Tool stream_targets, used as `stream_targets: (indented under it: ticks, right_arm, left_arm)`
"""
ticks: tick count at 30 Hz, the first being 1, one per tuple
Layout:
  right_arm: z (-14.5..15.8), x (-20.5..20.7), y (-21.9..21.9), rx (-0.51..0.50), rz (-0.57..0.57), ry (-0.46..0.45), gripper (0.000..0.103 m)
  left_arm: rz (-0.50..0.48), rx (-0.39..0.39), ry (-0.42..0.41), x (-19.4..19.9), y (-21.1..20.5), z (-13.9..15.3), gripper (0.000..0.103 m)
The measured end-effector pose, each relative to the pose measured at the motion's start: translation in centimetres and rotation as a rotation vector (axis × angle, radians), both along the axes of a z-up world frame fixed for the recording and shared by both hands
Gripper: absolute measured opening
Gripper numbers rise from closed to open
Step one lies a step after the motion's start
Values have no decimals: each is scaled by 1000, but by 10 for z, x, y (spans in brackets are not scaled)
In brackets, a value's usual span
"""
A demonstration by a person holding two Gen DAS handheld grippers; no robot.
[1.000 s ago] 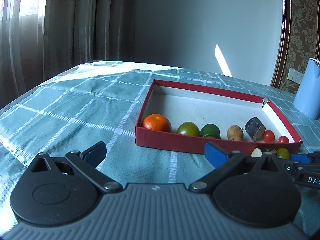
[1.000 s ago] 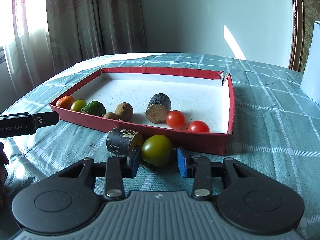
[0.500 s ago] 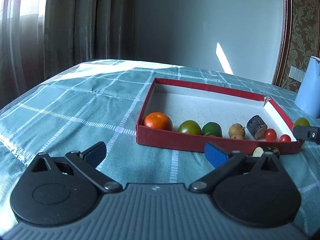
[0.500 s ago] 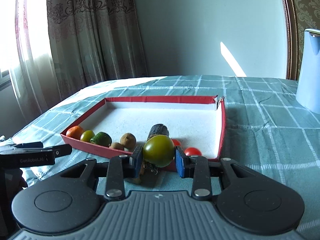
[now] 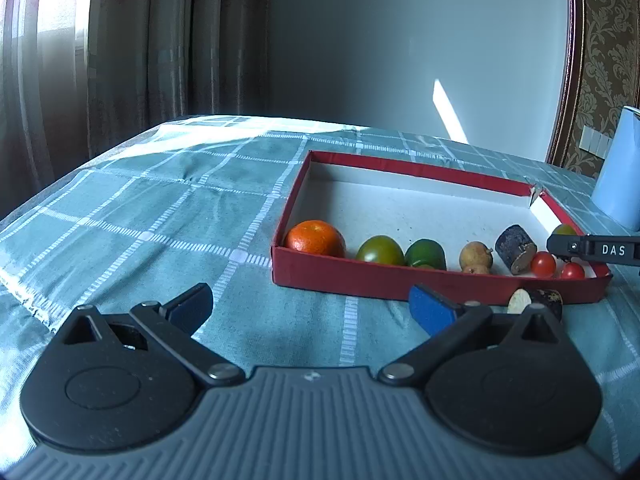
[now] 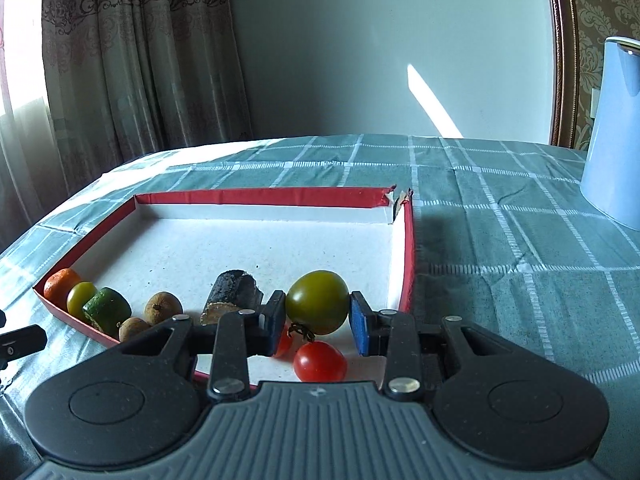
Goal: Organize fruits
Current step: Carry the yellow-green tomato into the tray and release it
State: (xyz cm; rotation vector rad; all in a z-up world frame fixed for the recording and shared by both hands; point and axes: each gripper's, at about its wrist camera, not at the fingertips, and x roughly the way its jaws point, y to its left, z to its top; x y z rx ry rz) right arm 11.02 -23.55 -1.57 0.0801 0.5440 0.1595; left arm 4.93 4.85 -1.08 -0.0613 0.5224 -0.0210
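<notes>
R gripper clamped on green tomato over box right corner, red tomatoes just below, L gripper wide open, empty, dark chunk outside box front edge.

Home: curtains, patterned wallpaper, tablecloth.

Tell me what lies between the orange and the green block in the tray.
One green tomato sits between the orange and the green block, clearest in the left wrist view.
</notes>
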Motion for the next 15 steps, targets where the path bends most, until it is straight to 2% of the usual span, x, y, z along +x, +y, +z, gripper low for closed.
stream_targets:
  ticks: [7,15]
  right_arm:
    - [-3,2,0,-9,-16,-19,33]
    - [-5,5,-8,39,-27,-10,34]
  left_arm:
    - [-1,3,3,0,0,0,103]
    - [5,10,13,2,-1,-1,103]
